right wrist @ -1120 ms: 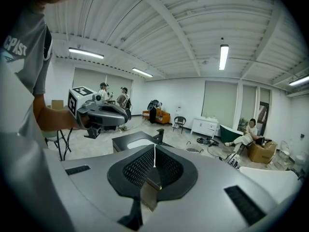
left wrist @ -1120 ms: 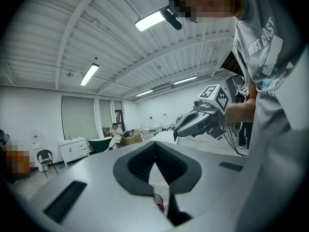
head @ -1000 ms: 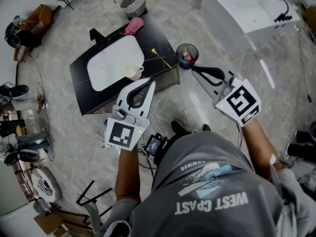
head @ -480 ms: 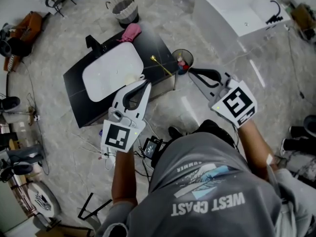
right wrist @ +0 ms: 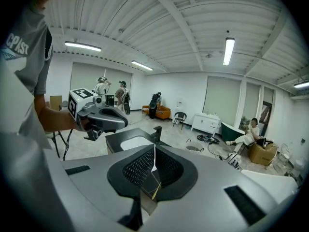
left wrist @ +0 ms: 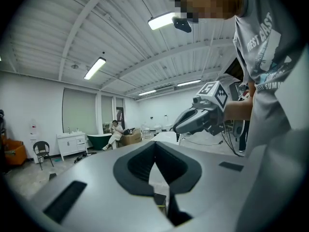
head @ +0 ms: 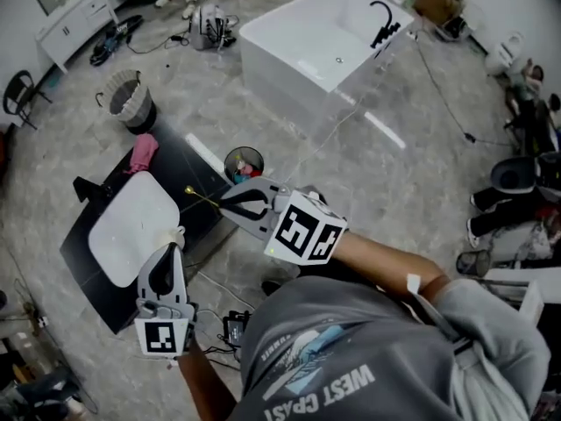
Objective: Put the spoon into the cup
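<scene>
Since a second ago the right gripper (head: pixel 223 205) has swung across from beside the small bin to the black counter's (head: pixel 195 163) near edge, and the counter itself now sits low and left in the head view.

On the counter's dark top the gold spoon (head: pixel 202 197) lies flat, between the white basin (head: pixel 127 226) and the counter's end, with the right gripper's tips just beside its handle end. The right gripper's own view shows its jaws closed tip to tip with nothing between them; the spoon shows as a thin gold line below them. The cup (head: pixel 179 233), small and cream, stands at the basin's corner nearest the person; what it holds cannot be told. The left gripper (head: pixel 168 249) hangs just beside the cup over the counter's front edge, its jaws also drawn together and holding nothing.

A pink cloth (head: pixel 143 152) lies on the counter's far corner, and a black tap (head: pixel 88 189) rises at the basin's far side. On the floor, just beside the counter's end, a small dark bin (head: pixel 244 163) holds a few coloured things. A pale waste basket (head: pixel 131 99) stands beyond the counter's far corner, its contents unclear. Well apart from the counter stands a white bathtub (head: pixel 289 55).
</scene>
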A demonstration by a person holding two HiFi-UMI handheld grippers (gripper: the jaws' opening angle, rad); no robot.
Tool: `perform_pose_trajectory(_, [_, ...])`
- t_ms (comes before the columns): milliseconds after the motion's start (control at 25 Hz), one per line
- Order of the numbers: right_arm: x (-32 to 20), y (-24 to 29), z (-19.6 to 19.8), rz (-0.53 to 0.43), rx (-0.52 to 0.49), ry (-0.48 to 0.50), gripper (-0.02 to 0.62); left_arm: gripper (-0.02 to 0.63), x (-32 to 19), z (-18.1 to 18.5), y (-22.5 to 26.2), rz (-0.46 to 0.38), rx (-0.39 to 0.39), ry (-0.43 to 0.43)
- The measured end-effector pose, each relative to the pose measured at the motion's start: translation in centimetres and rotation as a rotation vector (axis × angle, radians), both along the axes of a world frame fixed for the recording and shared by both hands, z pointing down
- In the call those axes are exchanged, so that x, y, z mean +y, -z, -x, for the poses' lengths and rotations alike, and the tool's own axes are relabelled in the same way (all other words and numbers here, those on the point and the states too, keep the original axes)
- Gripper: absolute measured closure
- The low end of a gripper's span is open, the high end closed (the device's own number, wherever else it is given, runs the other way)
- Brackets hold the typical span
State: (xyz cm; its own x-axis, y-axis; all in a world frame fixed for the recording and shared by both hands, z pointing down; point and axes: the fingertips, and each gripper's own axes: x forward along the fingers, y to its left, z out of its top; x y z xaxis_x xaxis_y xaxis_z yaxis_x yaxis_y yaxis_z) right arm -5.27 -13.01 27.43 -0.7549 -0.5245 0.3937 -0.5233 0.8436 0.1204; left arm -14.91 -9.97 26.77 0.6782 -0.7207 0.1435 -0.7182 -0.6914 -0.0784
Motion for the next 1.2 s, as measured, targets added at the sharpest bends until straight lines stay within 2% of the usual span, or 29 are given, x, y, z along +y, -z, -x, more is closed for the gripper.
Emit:
perform_pose_trajectory(200, [-2.8,0.6,-1.0,-0.023,0.005,0.041,0.563,0.603,-2.0,-1.1,-0.4,0.012,-0.019,0.028])
perform_pose_trajectory(520, [-4.7,0.2,-3.1,0.040,0.001,0.082,0.563,0.603,-3.9,-3.7,-1.0,0.020,-0.076,0.034])
perform_pose_trajectory(920, [-7.4,-3.4,-2.1,0.082,0.001,0.143,0.563,0.603,-6.7,-3.4,-6.0,0.081,-0.128,0.075])
perform_pose_trajectory(1200, [-8.8,-5.5,-2.8,0.130,-0.004,0.143,0.563,0.603,-8.1,-4.8,-9.6,0.128,-0.162,0.054])
